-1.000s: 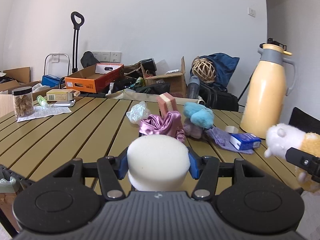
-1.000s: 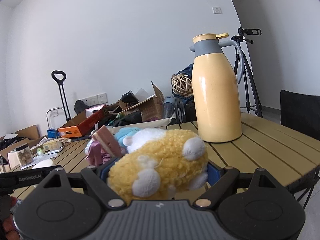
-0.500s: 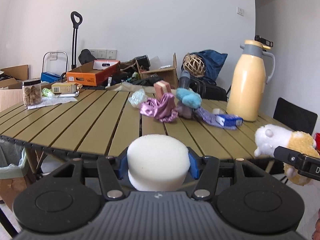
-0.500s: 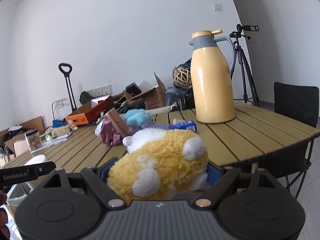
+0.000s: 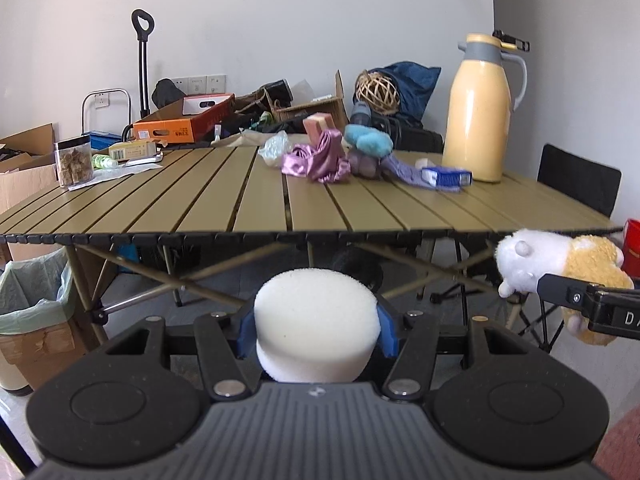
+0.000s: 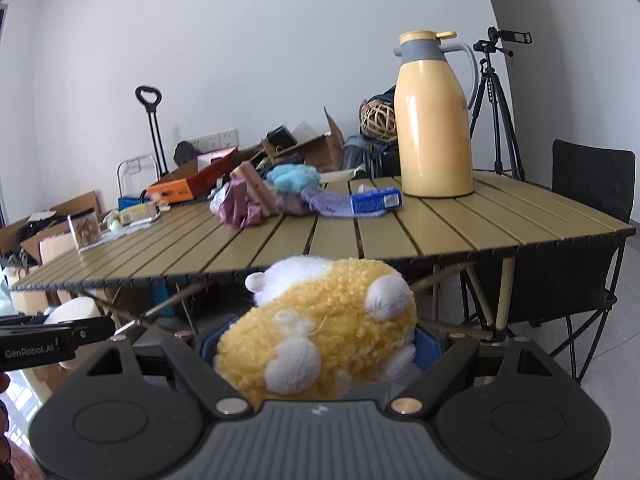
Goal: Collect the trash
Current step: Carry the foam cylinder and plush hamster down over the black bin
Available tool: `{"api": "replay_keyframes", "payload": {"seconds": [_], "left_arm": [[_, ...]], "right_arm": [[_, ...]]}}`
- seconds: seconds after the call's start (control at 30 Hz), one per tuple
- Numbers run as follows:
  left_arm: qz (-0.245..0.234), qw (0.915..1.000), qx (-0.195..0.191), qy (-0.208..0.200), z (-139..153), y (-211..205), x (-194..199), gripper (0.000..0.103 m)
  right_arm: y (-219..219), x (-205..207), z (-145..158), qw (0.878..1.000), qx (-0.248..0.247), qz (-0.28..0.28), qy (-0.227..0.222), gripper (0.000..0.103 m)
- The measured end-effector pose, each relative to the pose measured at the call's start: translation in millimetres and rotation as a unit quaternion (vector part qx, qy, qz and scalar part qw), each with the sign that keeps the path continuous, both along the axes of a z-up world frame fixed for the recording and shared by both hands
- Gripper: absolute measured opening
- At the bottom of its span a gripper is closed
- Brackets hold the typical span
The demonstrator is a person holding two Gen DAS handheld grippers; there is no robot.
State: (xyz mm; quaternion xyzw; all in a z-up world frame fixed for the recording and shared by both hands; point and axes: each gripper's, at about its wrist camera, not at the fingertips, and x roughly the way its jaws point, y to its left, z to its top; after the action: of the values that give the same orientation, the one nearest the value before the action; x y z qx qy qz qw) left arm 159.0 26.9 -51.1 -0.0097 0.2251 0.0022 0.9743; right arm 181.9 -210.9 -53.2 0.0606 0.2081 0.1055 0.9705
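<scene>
Soft, even daylight fills the room. The white wall (image 5: 320,20) glows without glare, the slatted table (image 5: 240,200) carries a mild sheen, and shadow gathers underneath. Both views stay sharp, bowing and darkening at the corners.

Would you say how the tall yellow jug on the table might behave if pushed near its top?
The jug stands tall on a fairly narrow base, so it would probably tip rather than slide. Its glossy body looks slippery. It stands apart from the blue box, which likely wouldn't brace it.

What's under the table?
Under the table you can see crossed legs and a lined bin at its left end. The middle is too dark to tell.
</scene>
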Motion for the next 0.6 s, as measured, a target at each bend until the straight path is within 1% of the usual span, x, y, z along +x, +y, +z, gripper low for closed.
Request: {"api": "replay_keyframes", "payload": {"seconds": [0.33, 0.47, 0.6], "left_arm": [[-0.006, 0.9988, 0.025, 0.041, -27.7, 2.7, -11.4, 0.057], [-0.007, 0.9972, 0.032, 0.067, -42.7, 7.9, -12.2, 0.057], [-0.002, 0.9939, 0.037, 0.103, -58.3, 15.2, -9.3, 0.057]], "right_arm": [[9.0, -5.7, -19.1, 0.999, -0.025, 0.022, 0.038, 0.087], [9.5, -5.6, -29.5, 0.997, -0.034, 0.026, 0.057, 0.087], [8.7, -4.7, -39.0, 0.996, -0.042, 0.026, 0.077, 0.087]]}}
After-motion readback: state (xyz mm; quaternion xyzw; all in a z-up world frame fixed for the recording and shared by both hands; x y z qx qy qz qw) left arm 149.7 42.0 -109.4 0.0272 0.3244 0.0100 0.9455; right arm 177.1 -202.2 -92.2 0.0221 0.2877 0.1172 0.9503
